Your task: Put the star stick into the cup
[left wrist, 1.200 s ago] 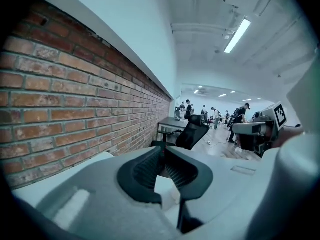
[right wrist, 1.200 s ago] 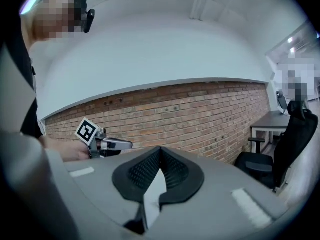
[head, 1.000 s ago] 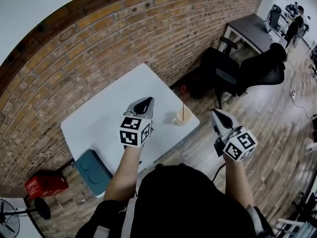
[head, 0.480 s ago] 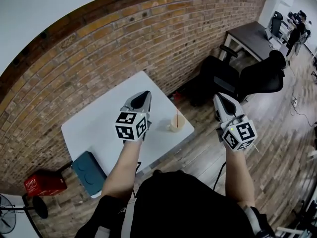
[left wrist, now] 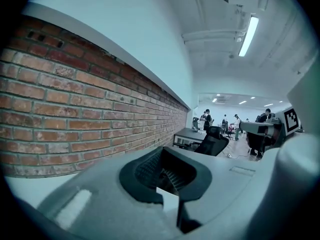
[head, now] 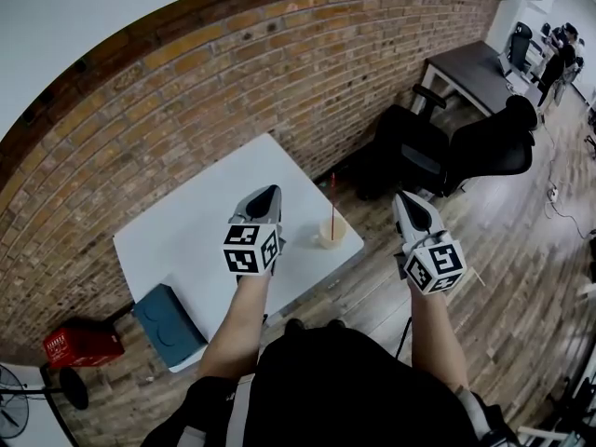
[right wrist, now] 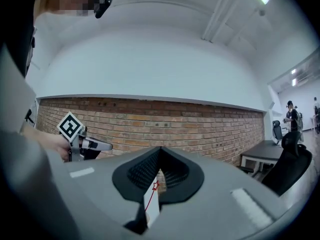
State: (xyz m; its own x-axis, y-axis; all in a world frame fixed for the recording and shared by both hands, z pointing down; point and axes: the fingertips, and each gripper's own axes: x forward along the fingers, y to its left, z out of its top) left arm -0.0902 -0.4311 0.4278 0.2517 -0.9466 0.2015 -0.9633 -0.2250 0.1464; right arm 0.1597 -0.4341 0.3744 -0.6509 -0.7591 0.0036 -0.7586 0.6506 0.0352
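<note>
A thin red star stick (head: 332, 203) stands upright in a pale cup (head: 331, 234) near the right corner of the white table (head: 186, 226). My left gripper (head: 268, 192) hovers over the table just left of the cup, jaws shut and empty. My right gripper (head: 404, 198) is off the table's right edge, above the wooden floor, also shut with nothing in it. In the right gripper view the stick (right wrist: 151, 200) and its star (right wrist: 156, 185) show through the gap behind the closed tips, and the left gripper (right wrist: 107, 146) shows at the left.
A brick wall (head: 233, 73) runs behind the table. A blue box (head: 170, 322) and a red box (head: 82, 346) sit on the floor at the left. A black office chair (head: 466, 147) and a dark desk (head: 475, 63) stand to the right. A fan (head: 14, 417) is at the bottom left.
The stick stays in the cup. My right gripper has shifted a little, rising and then settling closer to the table's right edge. The left gripper has barely moved.
</note>
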